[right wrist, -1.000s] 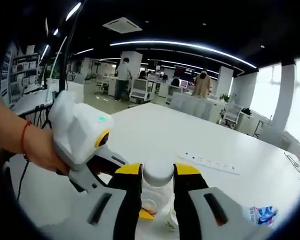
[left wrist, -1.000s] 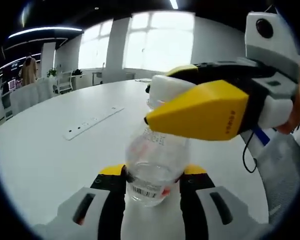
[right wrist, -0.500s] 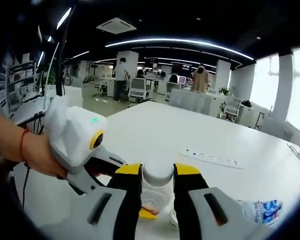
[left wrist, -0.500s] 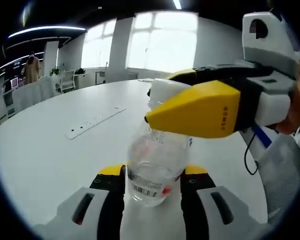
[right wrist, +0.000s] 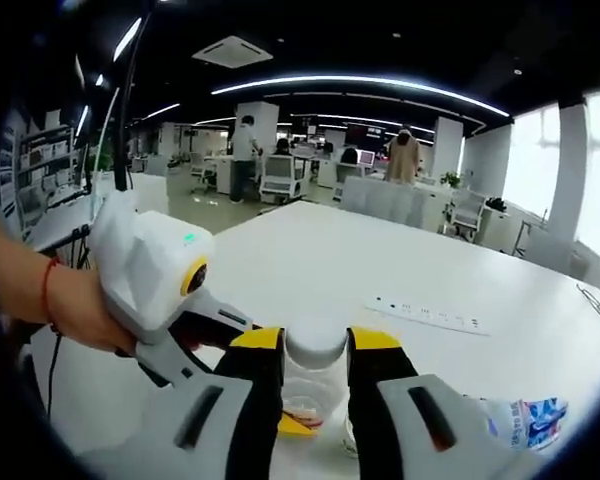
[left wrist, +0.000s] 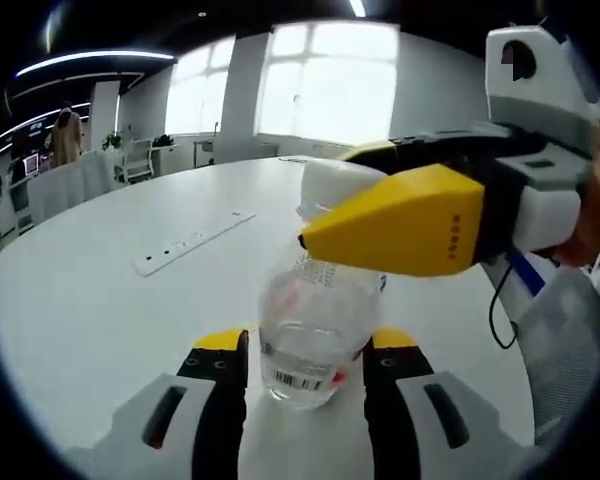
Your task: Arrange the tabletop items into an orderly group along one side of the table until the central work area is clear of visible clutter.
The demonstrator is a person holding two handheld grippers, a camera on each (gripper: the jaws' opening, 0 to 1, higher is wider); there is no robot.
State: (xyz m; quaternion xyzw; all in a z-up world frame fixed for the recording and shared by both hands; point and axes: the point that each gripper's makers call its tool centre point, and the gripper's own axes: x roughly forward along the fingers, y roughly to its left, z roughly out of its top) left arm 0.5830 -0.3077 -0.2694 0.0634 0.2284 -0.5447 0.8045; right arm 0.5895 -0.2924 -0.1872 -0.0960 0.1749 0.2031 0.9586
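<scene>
At the lower centre of the left gripper view, the left tool (left wrist: 305, 360) is pinching the clear bottle (left wrist: 315, 325) above the white worktop (left wrist: 100, 310), while the right tool (right wrist: 315, 350) is pinching its white cap (right wrist: 315, 343).

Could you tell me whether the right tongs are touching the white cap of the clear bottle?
Touching. In the right gripper view the right tongs close on the white cap of the bottle, both yellow tips against its sides with no gap.
</scene>
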